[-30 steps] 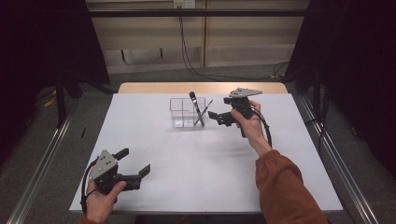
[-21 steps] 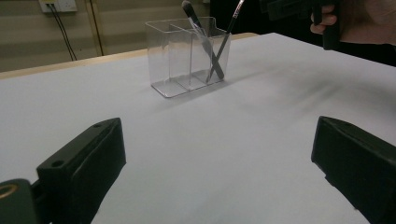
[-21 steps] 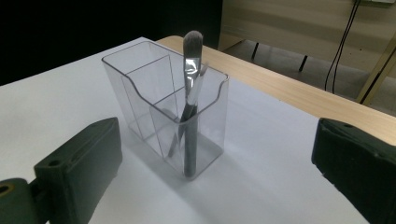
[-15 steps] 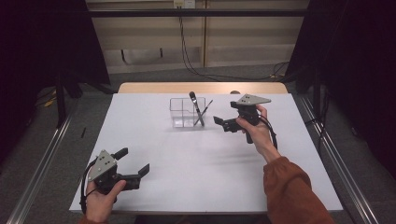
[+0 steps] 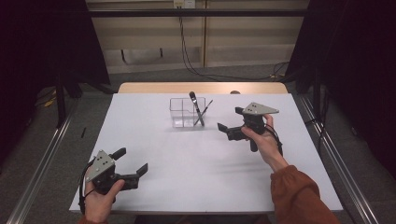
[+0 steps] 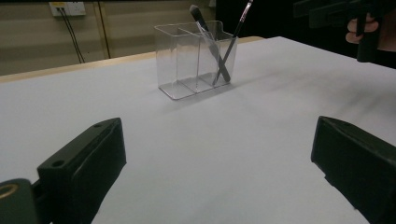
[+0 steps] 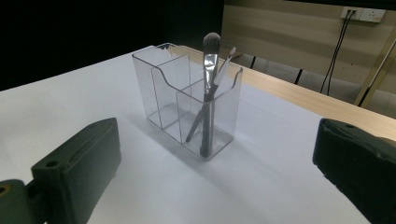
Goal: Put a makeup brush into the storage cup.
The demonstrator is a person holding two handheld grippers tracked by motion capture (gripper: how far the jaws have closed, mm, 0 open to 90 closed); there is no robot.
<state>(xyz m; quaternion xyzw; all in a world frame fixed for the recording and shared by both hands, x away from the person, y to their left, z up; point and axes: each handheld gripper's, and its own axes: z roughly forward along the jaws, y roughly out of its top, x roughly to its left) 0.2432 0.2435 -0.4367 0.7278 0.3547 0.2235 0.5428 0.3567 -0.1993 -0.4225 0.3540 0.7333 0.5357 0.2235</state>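
Observation:
A clear plastic organizer (image 5: 180, 115) with compartments stands at the back middle of the white table (image 5: 196, 186). Its right compartment holds a large dark makeup brush (image 5: 195, 106) and a thin brush (image 5: 206, 108), both leaning. My right gripper (image 5: 230, 119) is open and empty, held just right of the organizer and apart from it. My left gripper (image 5: 131, 161) rests open near the front left edge. The left gripper view shows the organizer (image 6: 180, 60) far ahead of my left gripper (image 6: 217, 177). In the right gripper view the organizer (image 7: 159, 88) and large brush (image 7: 208, 98) lie close ahead of my right gripper (image 7: 215, 177).
A wooden strip (image 5: 201, 87) runs along the table's far edge. Beyond it are a pale wall and hanging cables (image 5: 184, 51). Metal rails (image 5: 42, 172) flank the table on the floor. White tabletop stretches between the two grippers.
My right gripper has drawn back from the organizer, moving toward the near side and slightly right, still open. The left gripper has stayed put.

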